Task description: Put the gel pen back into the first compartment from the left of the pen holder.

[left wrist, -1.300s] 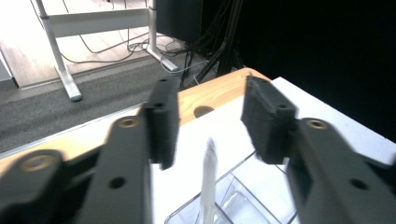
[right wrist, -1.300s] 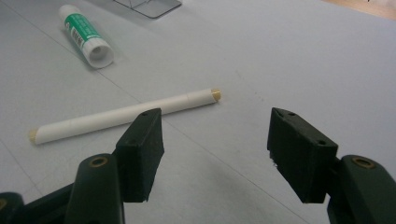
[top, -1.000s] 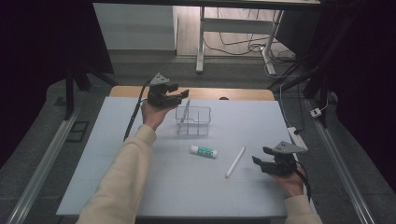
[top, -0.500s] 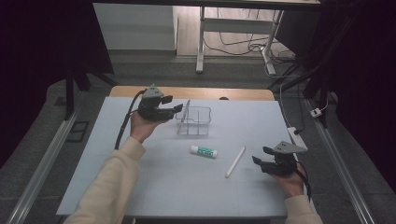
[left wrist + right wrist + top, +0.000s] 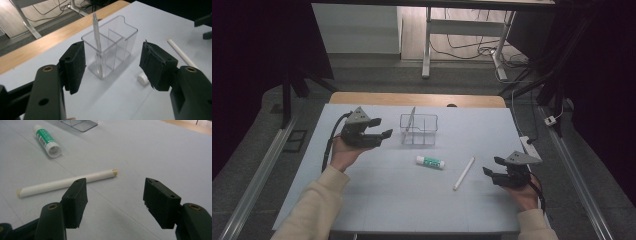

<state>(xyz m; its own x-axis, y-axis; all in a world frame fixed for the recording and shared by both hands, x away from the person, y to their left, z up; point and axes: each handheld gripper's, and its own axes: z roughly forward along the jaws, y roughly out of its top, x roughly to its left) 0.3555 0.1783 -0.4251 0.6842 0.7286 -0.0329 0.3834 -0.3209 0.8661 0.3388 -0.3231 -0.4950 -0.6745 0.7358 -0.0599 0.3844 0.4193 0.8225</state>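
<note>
The left claw's view shows a clear pen [image 5: 97, 42] upright in the organizer [image 5: 110, 50]; the left claw [image 5: 379, 138], empty and opening, has drawn back from it while the right claw [image 5: 493, 166] gapes.

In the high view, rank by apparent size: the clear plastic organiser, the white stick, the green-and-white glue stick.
1. Clear plastic divided organiser box, largest.
2. Thin white paper-wrapped stick, longer than the glue stick but slimmer.
3. Green-and-white glue stick, smallest.

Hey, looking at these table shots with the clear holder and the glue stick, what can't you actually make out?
- Glue stick label: too small in the high view, angled away in the right gripper view.
- Clear holder: cut off by the top edge of the right gripper view.
- White stick: its far end is hidden behind the left gripper's jaw in the left gripper view.
</note>
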